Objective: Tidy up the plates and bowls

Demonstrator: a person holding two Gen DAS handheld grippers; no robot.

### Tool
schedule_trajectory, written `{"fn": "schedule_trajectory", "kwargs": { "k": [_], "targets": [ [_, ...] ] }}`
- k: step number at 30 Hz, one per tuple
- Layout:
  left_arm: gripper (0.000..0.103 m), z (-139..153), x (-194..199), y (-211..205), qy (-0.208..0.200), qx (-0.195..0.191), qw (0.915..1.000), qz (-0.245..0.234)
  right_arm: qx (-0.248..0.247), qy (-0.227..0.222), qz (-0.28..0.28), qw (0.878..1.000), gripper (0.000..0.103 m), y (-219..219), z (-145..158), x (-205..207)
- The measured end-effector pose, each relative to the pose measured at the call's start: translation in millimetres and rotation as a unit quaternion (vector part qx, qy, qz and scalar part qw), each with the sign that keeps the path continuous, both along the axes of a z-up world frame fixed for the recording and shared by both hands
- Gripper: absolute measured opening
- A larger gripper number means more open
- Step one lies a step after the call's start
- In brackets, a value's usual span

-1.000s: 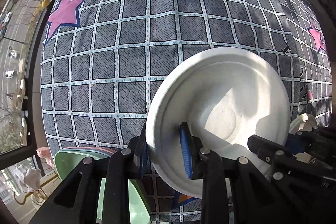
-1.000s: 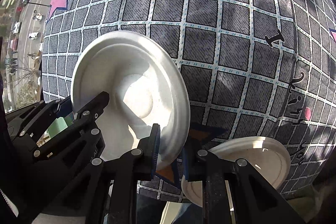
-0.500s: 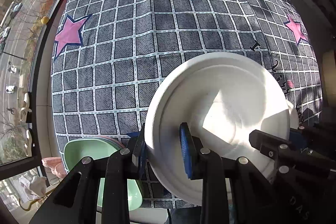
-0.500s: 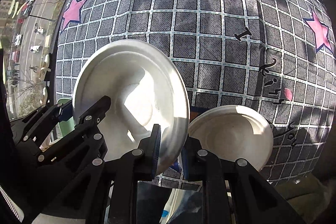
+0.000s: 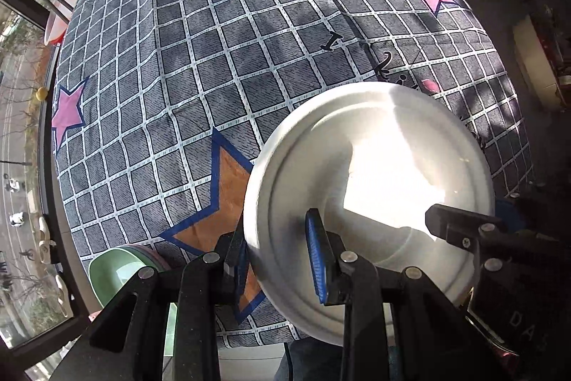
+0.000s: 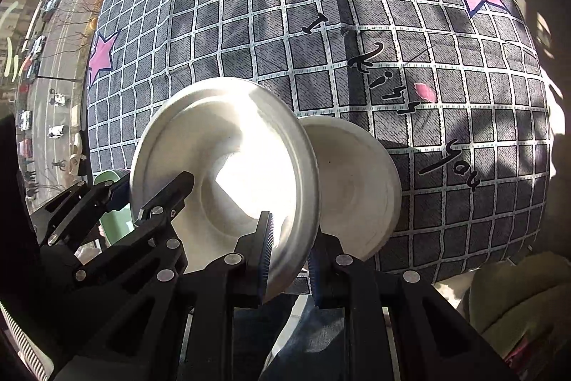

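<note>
A checked tablecloth with coloured stars is lying ahead of and below both claws, and its black script, beyond the right claw's tips, is reading "I kiss you". The left claw and the right claw are each clenching opposite edges of one white bowl, probably sharing it to keep it steady, tilted above the near cloth edge. A second white bowl is resting just ahead of the right claw, seemingly awaiting stacking, while a green bowl is sitting left of the left claw.

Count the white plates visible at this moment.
2. One white plate is held at its rim by both the left gripper and right gripper. A second white plate lies on the tablecloth behind it. Others may be hidden.
</note>
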State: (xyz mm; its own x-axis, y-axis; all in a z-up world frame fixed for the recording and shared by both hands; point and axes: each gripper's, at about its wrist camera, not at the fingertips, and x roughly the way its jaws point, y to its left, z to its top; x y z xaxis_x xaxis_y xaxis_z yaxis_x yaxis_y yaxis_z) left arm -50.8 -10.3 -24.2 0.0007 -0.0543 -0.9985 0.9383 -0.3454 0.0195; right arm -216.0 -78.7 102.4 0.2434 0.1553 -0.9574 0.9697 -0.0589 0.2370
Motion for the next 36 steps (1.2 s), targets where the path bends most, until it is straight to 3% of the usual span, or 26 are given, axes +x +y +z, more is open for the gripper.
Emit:
{"fn": "schedule_trajectory", "kwargs": {
  "k": [10, 13, 15, 17, 19, 20, 21, 23, 28, 29, 30, 36],
  "targets": [
    [0.032, -17, -42, 2, -0.001, 0.010, 0.9987, -0.050, 0.018, 0.023, -0.048, 0.998, 0.021, 17, -16, -37],
    [0.047, -19, -46, 5, -0.001, 0.015, 0.9984, -0.055, 0.021, 0.025, -0.055, 0.998, 0.021, 19, -21, -46],
    [0.071, -18, -44, 7, -0.006, 0.010, 0.9986, -0.052, 0.021, 0.030, -0.056, 0.998, 0.021, 18, -23, -48],
    [0.081, -15, -38, 8, -0.001, 0.005, 0.9988, -0.049, 0.021, 0.038, -0.057, 0.997, 0.021, 20, -25, -50],
    [0.082, -13, -31, 10, 0.000, 0.007, 0.9991, -0.042, 0.024, 0.034, -0.059, 0.997, 0.021, 21, -27, -52],
    [0.083, -13, -27, 10, 0.000, 0.011, 0.9992, -0.038, 0.025, 0.033, -0.061, 0.997, 0.030, 21, -27, -53],
    [0.085, -13, -23, 11, 0.000, 0.015, 0.9993, -0.033, 0.024, 0.034, -0.063, 0.997, 0.056, 21, -27, -54],
    [0.086, -14, -16, 13, -0.001, 0.022, 0.9995, -0.022, 0.013, 0.028, -0.066, 0.997, 0.080, 23, -24, -56],
    [0.099, -16, -3, 15, 0.000, 0.029, 0.9996, -0.006, 0.011, 0.035, -0.072, 0.997, 0.080, 29, -19, -60],
    [0.103, -15, -2, 16, 0.000, 0.026, 0.9996, -0.006, 0.012, 0.038, -0.077, 0.996, 0.086, 30, -20, -62],
    [0.103, -14, -1, 16, -0.002, 0.023, 0.9997, -0.007, 0.009, 0.042, -0.084, 0.996, 0.102, 32, -19, -65],
    [0.103, -13, -1, 18, -0.004, 0.025, 0.9996, -0.015, -0.022, 0.085, -0.095, 0.992, 0.103, 42, -13, -70]
  ]
}}
